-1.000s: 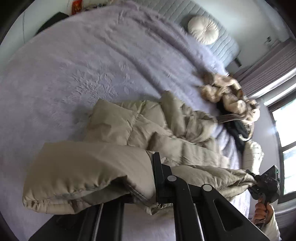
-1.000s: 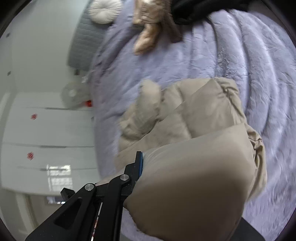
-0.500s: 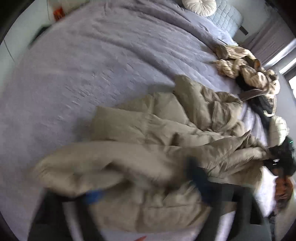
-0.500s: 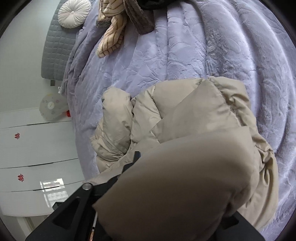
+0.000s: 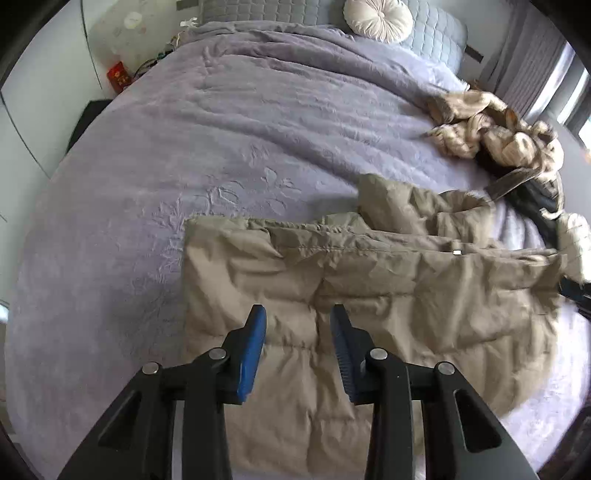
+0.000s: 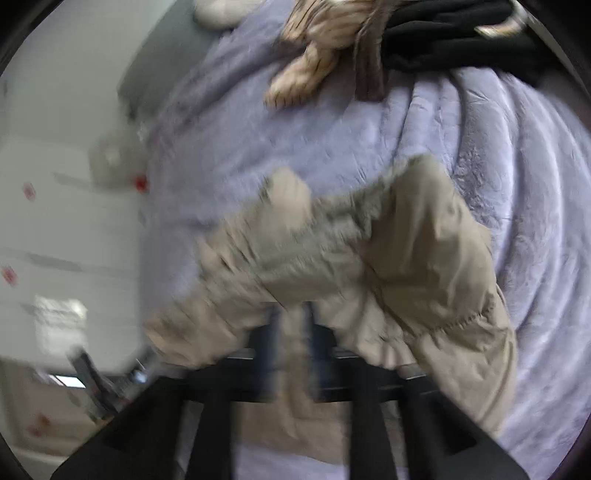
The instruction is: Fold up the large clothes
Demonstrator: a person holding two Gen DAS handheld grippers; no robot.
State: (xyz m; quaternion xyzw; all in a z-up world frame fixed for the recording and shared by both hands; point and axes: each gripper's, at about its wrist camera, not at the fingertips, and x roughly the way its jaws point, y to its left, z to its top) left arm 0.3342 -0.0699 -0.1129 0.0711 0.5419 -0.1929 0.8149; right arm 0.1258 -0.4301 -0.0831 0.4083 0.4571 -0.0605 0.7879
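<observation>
A beige puffer jacket [image 5: 369,295] lies flattened on the purple bedspread [image 5: 221,147], its folded edge running left to right. My left gripper [image 5: 298,321] is open and empty, just above the jacket's near part. In the right wrist view the image is blurred: the jacket [image 6: 406,266] bunches over my right gripper [image 6: 295,332], whose fingers [image 6: 269,350] stand a little apart with beige fabric showing between and over them. Whether they still pinch the fabric is unclear.
A pile of striped cream and black clothes [image 5: 509,140] lies at the bed's right side, and also shows in the right wrist view [image 6: 332,44]. A round white cushion [image 5: 376,18] rests against the grey headboard. White wardrobe doors [image 6: 55,240] stand left of the bed.
My left gripper let go of the jacket's edge and opened; the jacket dropped flat on the bed. My right gripper lowered its side of the jacket, which now bunches over it in motion blur.
</observation>
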